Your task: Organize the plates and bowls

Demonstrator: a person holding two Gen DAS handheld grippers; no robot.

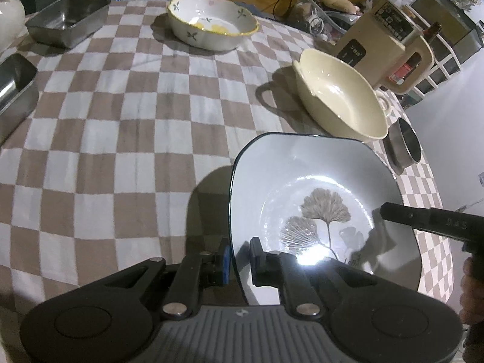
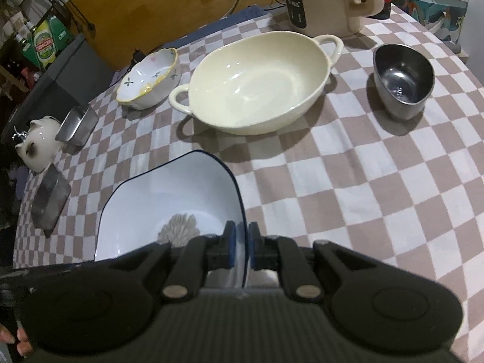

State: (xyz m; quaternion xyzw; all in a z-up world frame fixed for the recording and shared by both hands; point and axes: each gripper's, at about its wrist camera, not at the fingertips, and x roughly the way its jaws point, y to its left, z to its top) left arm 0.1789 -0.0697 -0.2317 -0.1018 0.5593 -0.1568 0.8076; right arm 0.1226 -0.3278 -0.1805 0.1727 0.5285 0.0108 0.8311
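A white square plate with a dark rim and a leaf print hangs above the checked cloth, held from both sides. My left gripper is shut on its left rim. My right gripper is shut on the opposite rim of the plate, and its finger also shows in the left wrist view as a black bar at the right. Beyond the plate stand a cream two-handled bowl and a flower-painted bowl with a yellow edge.
A small steel cup stands near the table's right edge. Steel trays sit at the left, beside a white teapot. A beige kettle stands at the back.
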